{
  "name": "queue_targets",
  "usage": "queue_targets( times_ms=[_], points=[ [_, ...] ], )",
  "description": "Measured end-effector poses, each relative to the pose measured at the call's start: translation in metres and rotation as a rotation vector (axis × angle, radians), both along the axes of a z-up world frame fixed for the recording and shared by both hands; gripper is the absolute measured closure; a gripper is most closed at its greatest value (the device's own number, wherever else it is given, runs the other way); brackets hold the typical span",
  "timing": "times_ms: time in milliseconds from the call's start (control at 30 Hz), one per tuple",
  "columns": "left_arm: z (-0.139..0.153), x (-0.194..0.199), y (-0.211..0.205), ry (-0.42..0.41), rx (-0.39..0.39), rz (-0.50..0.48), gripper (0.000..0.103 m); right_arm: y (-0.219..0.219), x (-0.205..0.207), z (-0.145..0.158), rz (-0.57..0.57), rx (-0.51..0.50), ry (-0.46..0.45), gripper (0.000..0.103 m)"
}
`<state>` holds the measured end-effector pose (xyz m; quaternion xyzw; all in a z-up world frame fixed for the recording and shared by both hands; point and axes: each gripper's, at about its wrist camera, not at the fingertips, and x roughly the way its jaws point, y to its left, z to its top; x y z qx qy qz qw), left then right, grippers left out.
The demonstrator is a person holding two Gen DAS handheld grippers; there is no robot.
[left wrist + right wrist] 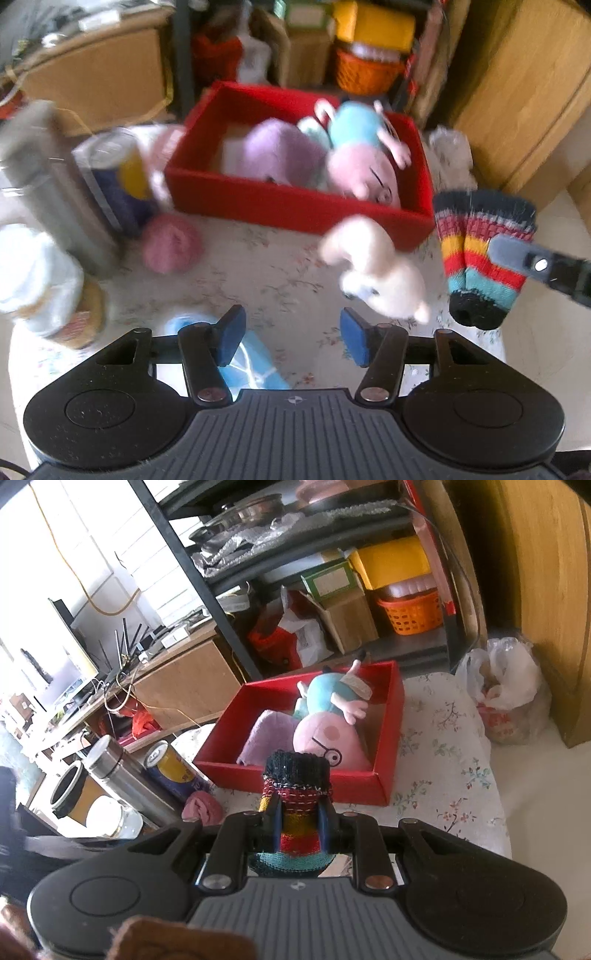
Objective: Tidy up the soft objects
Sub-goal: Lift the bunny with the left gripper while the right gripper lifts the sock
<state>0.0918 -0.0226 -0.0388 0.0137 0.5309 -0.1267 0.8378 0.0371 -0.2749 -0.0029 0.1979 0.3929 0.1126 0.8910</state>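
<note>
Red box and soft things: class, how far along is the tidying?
Done: the pig plush and purple cloth lie in the red box. In hand: the right gripper clamps the striped sock. Left: the white plush and pink ball remain on the table; the left gripper is open.

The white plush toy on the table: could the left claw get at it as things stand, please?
Probably yes. The left claw stands open and empty, and the white plush toy lies just ahead to its right on the floral tablecloth, with nothing between them.
</note>
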Motion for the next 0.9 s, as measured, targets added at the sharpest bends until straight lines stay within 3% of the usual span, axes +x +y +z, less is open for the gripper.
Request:
queue_targets(
  times_ms=[100, 167, 200, 333, 567, 667, 800, 900],
  points=[
    [-0.010, 0.012, -0.017, 0.033, -0.058, 0.011, 0.042, -0.003, 0.000, 0.000, -0.008, -0.011, -0.006, 0.103],
    [-0.016, 0.022, -0.027, 0.067, -0.107, 0.039, 0.027, -0.009, 0.001, 0.001, -0.025, -0.019, -0.010, 0.103],
    [-0.020, 0.027, -0.030, 0.080, -0.124, 0.055, 0.027, -0.014, 0.002, -0.001, -0.038, -0.012, -0.004, 0.103],
    [-0.045, 0.040, -0.035, 0.150, -0.101, 0.152, 0.023, -0.030, 0.004, -0.008, -0.059, 0.015, 0.020, 0.103],
    [-0.086, 0.048, -0.036, 0.236, -0.069, 0.216, 0.023, -0.025, 0.009, -0.011, -0.025, 0.036, 0.034, 0.103],
    [-0.080, 0.042, -0.040, 0.206, -0.051, 0.194, 0.035, -0.022, 0.007, -0.010, -0.010, 0.029, 0.027, 0.103],
    [-0.066, 0.036, -0.030, 0.175, -0.078, 0.198, 0.038, -0.024, 0.006, -0.009, -0.024, 0.031, 0.023, 0.103],
    [-0.040, 0.031, -0.020, 0.097, -0.076, 0.200, 0.038, -0.023, 0.006, -0.004, -0.028, 0.024, 0.005, 0.103]
  ],
)
